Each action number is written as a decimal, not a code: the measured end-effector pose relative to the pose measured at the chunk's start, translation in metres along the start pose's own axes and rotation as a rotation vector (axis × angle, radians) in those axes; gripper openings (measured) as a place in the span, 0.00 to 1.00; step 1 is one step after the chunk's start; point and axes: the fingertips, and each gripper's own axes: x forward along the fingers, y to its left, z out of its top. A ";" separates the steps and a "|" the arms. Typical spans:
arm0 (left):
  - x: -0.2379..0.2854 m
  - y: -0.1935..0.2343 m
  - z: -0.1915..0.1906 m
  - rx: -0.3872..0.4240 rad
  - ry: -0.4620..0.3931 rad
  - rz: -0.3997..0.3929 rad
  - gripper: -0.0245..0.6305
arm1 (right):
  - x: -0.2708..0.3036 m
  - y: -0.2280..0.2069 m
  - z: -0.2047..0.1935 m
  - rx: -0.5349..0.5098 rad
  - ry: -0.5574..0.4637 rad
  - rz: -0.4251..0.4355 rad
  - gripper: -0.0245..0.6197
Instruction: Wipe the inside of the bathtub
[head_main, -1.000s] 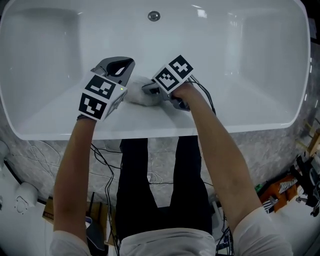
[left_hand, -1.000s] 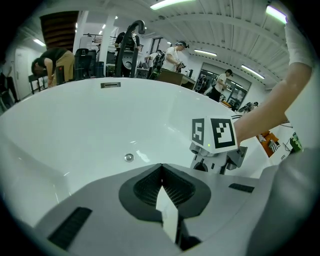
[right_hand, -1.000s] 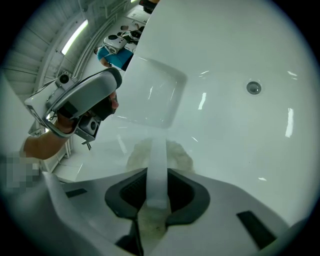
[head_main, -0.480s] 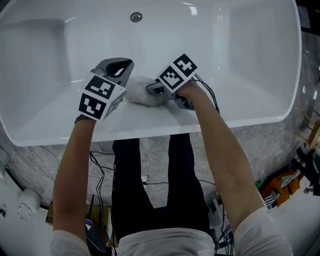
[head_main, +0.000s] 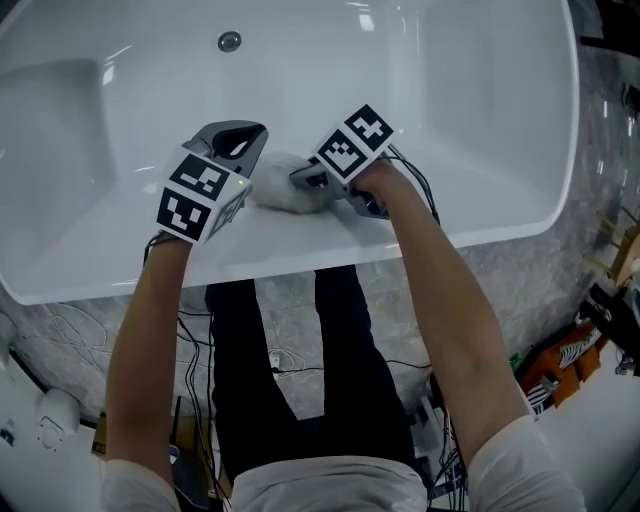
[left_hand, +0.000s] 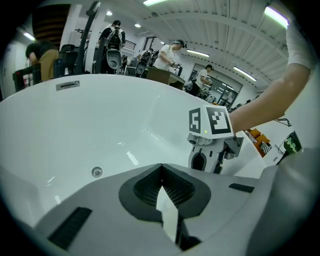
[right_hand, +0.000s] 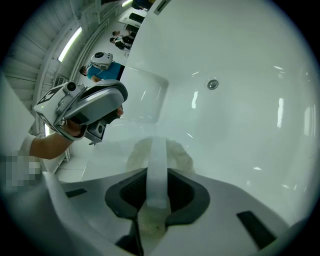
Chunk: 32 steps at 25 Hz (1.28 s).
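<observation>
**Right gripper clamps the cloth on the tub's near wall; left gripper shut and empty beside it**

The right gripper (right_hand: 158, 165) has its jaws pressed together on a white cloth (right_hand: 177, 152). Part of the fabric is pinched between them and the rest bunches out just past the tips against the tub surface. From the head view, this gripper (head_main: 300, 180) reaches in from the right with its marker cube facing up, and the cloth (head_main: 280, 190) lies on the sloping inner wall, just below the near rim.

The left gripper (left_hand: 161, 172) has its jaws drawn together with nothing between them. In the head view it (head_main: 248, 135) sits just to the left of the cloth, nose pointing into the tub. Whether it touches the fabric cannot be told. Each gripper shows in the other's camera: the right one (left_hand: 212, 142) over the near rim, the left one (right_hand: 85, 107) held in a hand at the left.

The white bathtub (head_main: 300, 245) fills most of every view, its inner surface (left_hand: 75, 125) glossy with light reflections (right_hand: 240, 125). The round metal drain (head_main: 229, 41) sits on the far side, well apart from both grippers, and shows also in the left gripper view (left_hand: 97, 172) and the right gripper view (right_hand: 213, 84).

Below the rim the person's dark trousers (head_main: 300, 380) stand against the tub, with cables (head_main: 210, 330) trailing over the grey stone-patterned floor (head_main: 60, 310).
</observation>
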 end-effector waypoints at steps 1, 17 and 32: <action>0.005 -0.006 0.003 0.004 0.001 -0.004 0.06 | -0.005 -0.003 -0.004 0.003 -0.001 -0.001 0.19; 0.067 -0.073 0.044 0.044 0.014 -0.058 0.06 | -0.091 -0.071 -0.066 0.046 -0.014 -0.055 0.19; 0.145 -0.139 0.089 0.103 0.024 -0.165 0.06 | -0.187 -0.158 -0.135 0.106 0.006 -0.168 0.19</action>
